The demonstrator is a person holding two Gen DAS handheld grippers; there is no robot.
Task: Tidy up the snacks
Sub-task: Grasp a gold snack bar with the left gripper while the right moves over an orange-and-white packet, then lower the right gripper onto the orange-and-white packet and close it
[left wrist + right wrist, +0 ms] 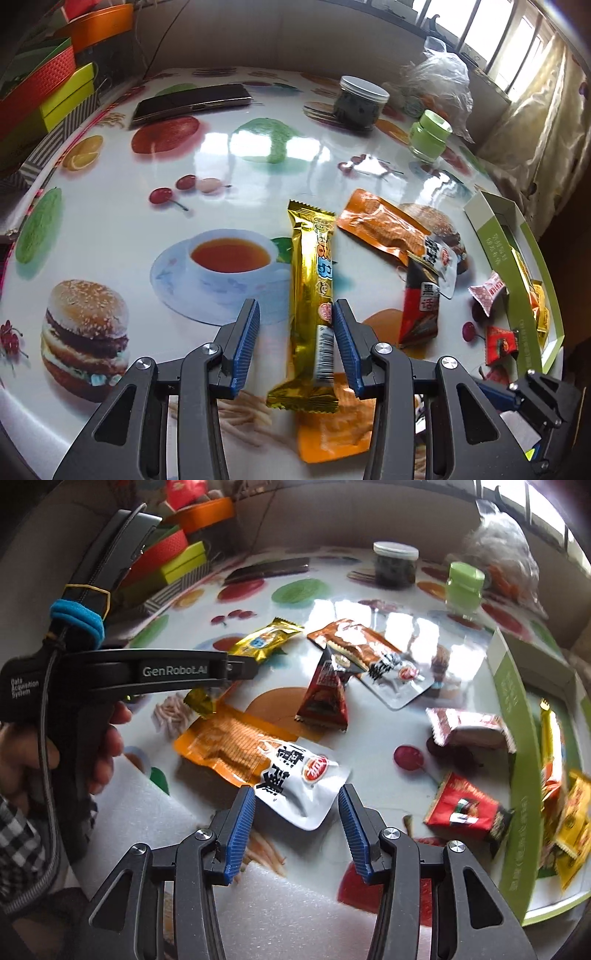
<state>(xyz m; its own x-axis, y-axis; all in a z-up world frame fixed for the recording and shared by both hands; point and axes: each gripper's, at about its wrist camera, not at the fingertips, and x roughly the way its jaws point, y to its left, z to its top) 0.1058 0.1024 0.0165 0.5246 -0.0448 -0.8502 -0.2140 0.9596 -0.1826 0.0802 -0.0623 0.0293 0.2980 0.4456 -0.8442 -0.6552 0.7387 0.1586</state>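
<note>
Fingers (341,354) of the left gripper (295,350) are bracketing the gold snack bar (312,295), wide apart, not yet gripping; right gripper (297,827) is gaping empty over the orange-and-white pouch (258,760), near the green box (517,775).

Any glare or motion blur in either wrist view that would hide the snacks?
Left wrist view: window glare streaks the glossy table, but the gold bar between the left hand-held gripper fingers is sharp. Right wrist view: glare on the orange-brown pouch; motion blur smears the pink-white wrapper and the green box at the right edge.
</note>
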